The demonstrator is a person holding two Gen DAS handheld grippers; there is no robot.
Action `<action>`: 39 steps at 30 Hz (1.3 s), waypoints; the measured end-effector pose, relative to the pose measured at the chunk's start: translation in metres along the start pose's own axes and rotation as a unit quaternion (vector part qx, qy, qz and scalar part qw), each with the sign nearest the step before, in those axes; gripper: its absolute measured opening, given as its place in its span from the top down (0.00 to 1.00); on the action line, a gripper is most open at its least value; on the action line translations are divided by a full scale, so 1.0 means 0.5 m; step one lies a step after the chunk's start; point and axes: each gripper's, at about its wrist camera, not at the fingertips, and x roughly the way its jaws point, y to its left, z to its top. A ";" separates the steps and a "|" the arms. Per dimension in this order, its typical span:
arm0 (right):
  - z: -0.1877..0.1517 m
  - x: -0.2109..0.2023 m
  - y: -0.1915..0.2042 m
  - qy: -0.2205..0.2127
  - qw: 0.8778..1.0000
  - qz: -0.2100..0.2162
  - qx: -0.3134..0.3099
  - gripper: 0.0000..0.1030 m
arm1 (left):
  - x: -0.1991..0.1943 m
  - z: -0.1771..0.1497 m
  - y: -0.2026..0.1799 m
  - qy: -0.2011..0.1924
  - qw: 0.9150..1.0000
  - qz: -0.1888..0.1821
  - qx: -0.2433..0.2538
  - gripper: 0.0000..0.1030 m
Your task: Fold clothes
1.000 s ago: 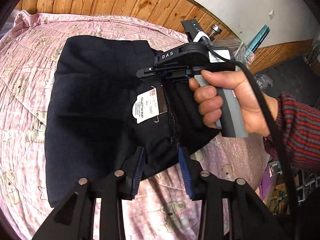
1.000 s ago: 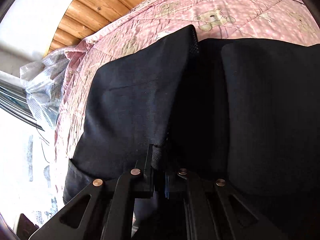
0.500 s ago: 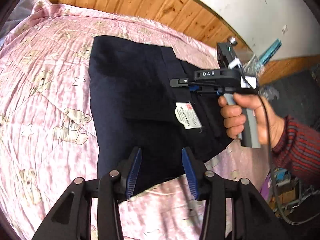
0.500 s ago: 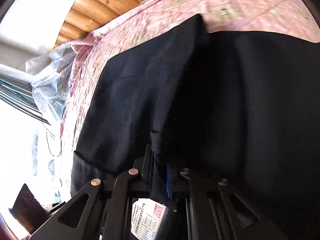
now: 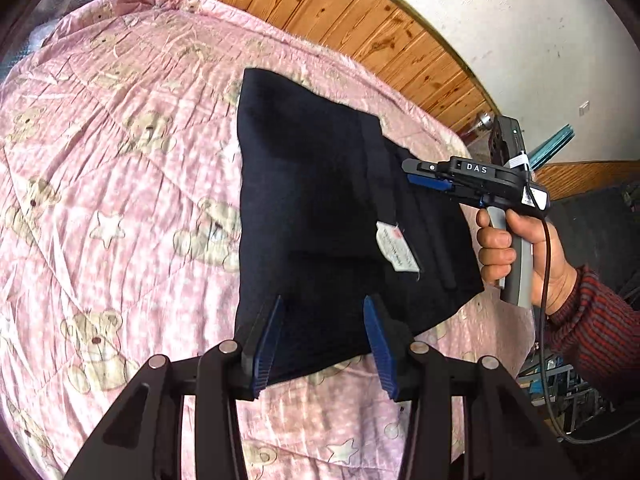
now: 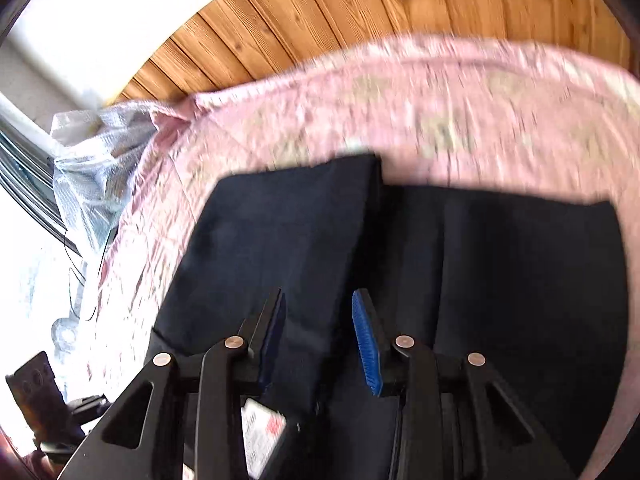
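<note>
A dark navy garment [image 5: 320,216] lies folded flat on the pink bear-print quilt [image 5: 120,184], a white label [image 5: 398,248] showing near its right side. My left gripper [image 5: 323,344] hovers open above the garment's near edge, nothing between its blue pads. In the left wrist view the right gripper [image 5: 426,179] is held by a hand [image 5: 516,252] over the garment's right edge, apart from the cloth. The right wrist view shows the right gripper [image 6: 318,344] open above the garment [image 6: 480,280], the label [image 6: 260,436] just below its fingers.
A wood-panelled wall [image 5: 360,12] runs behind the bed. A silvery plastic bag [image 6: 96,168] sits at the quilt's far corner by a window. The person's striped sleeve [image 5: 588,320] is at the right. Bare quilt spreads to the left of the garment.
The right gripper, shut on the garment's edge a second ago, has opened and let the cloth drop flat. Both grippers have pulled back and up from the garment.
</note>
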 end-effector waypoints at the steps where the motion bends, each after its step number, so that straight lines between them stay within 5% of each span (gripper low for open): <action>1: 0.029 0.011 0.012 0.000 1.000 -0.005 -0.014 0.71 | 0.011 0.007 0.001 0.003 1.000 -0.004 0.003 0.57; 4: 0.086 0.103 0.036 0.034 0.998 -0.032 -0.043 0.77 | 0.062 -0.003 0.012 0.031 0.999 0.001 0.012 0.57; 6: 0.054 0.187 0.078 0.051 0.995 -0.056 -0.066 0.86 | 0.096 -0.016 0.024 0.056 0.998 0.021 0.008 0.57; 9: 0.051 0.171 0.090 0.047 0.995 -0.063 -0.065 0.82 | 0.098 -0.023 0.023 0.062 0.998 0.022 0.007 0.57; 13: -0.055 0.039 0.110 -0.012 0.999 -0.023 -0.044 0.79 | 0.065 0.006 -0.009 0.048 0.998 -0.012 0.024 0.57; 16: -0.154 0.054 0.146 0.017 1.000 0.004 -0.020 0.79 | 0.085 0.020 0.005 0.062 0.998 -0.005 0.020 0.57; 18: -0.214 0.130 0.165 0.057 0.998 -0.018 -0.035 0.79 | 0.123 0.022 0.022 0.081 0.997 0.008 0.013 0.57; 20: -0.236 0.140 0.172 0.036 0.998 -0.027 -0.036 0.72 | 0.133 0.026 0.017 0.087 0.996 0.011 0.022 0.57; 23: -0.245 0.077 0.127 0.008 0.999 -0.031 0.015 0.63 | 0.122 0.050 -0.018 0.111 0.993 0.021 0.037 0.57; 27: -0.294 -0.046 0.000 -0.058 0.987 -0.129 0.075 0.48 | 0.103 0.096 -0.092 0.098 0.993 0.006 0.059 0.50; 30: -0.334 -0.071 -0.106 -0.052 0.973 -0.184 0.128 0.46 | 0.153 0.145 -0.165 0.107 0.992 -0.003 0.061 0.37; 33: -0.360 -0.053 -0.163 -0.022 0.970 -0.195 0.146 0.46 | 0.245 0.184 -0.268 0.156 0.985 -0.029 0.066 0.36; 35: -0.365 -0.051 -0.157 -0.024 0.975 -0.190 0.114 0.58 | 0.321 0.206 -0.347 0.190 0.978 -0.051 0.072 0.36; 36: -0.363 -0.049 -0.144 -0.023 0.978 -0.184 0.091 0.82 | 0.360 0.215 -0.389 0.207 0.974 -0.059 0.077 0.36; 39: -0.369 -0.073 -0.084 -0.051 0.978 -0.201 0.010 0.93 | 0.475 0.231 -0.514 0.243 0.961 -0.057 0.119 0.35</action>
